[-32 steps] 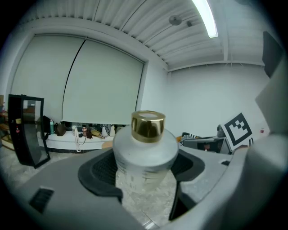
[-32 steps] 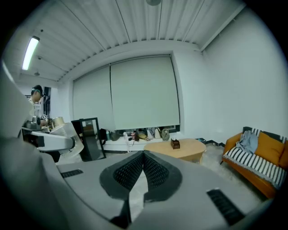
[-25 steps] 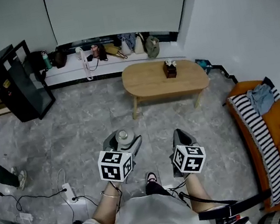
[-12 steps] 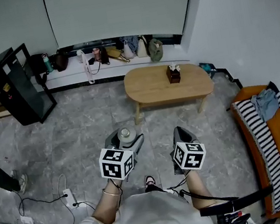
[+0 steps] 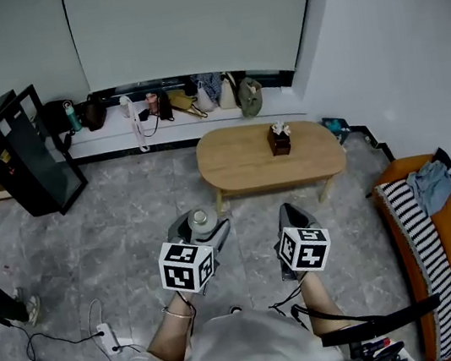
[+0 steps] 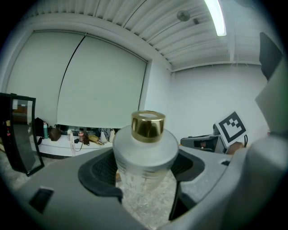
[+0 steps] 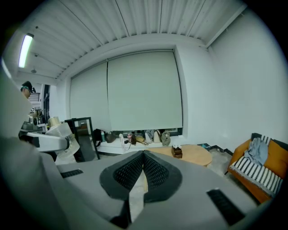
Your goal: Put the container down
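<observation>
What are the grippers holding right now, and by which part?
Left gripper clamps the bottle by its frosted body, below the gold cap. Right gripper: shut, empty.

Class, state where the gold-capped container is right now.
In the head view the container sits lower centre-left, gripped by the left gripper over the floor, with the wooden table ahead.

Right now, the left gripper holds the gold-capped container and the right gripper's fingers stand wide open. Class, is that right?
No: the right gripper view shows the right gripper shut, fingers together and empty. The left gripper does hold the gold-capped container.
</observation>
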Tool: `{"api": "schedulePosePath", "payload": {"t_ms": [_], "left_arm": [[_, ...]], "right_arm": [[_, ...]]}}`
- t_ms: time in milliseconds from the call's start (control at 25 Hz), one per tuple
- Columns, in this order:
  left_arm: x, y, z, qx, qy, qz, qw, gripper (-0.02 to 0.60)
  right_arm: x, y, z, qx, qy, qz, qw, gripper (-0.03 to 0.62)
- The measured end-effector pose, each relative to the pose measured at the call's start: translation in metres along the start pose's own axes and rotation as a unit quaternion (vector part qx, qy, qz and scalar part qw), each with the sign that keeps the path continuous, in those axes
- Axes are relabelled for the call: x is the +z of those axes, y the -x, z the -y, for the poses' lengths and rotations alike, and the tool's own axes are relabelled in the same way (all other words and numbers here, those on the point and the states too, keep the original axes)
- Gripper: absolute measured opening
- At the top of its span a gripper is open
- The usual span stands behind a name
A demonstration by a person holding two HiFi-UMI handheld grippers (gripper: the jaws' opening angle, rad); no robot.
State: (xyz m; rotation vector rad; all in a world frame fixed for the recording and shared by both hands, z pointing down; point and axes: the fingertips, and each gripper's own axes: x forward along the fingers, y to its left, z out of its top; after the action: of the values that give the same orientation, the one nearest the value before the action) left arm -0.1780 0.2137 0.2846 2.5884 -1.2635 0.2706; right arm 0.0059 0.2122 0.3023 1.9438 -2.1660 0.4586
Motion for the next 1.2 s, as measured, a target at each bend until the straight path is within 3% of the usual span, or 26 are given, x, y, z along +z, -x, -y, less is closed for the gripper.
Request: {"api": "schedulePosePath", "payload": {"t_ms": [920, 1120, 1200], "left_arm": [[0.016, 0.0, -0.017, 0.025, -0.003, 0.024, 0.9994, 0.339], [0.03, -0.091, -0.032, 0.036, -0.001, -0.003, 0.9994, 0.339], [0.031, -0.104, -0.039, 0.036, -0.002, -0.01, 0.9993, 0.339]], "right_arm": [[0.002, -0.017, -0.005, 0.017, -0.011, 0.003, 1.0, 0.023], [0.017, -0.099, 0.043, 0.032, -0.031, -0.017, 0.999, 0.023], [0.017, -0.113, 0.047, 0.032, -0.038, -0.019, 0.999, 0.023]]}}
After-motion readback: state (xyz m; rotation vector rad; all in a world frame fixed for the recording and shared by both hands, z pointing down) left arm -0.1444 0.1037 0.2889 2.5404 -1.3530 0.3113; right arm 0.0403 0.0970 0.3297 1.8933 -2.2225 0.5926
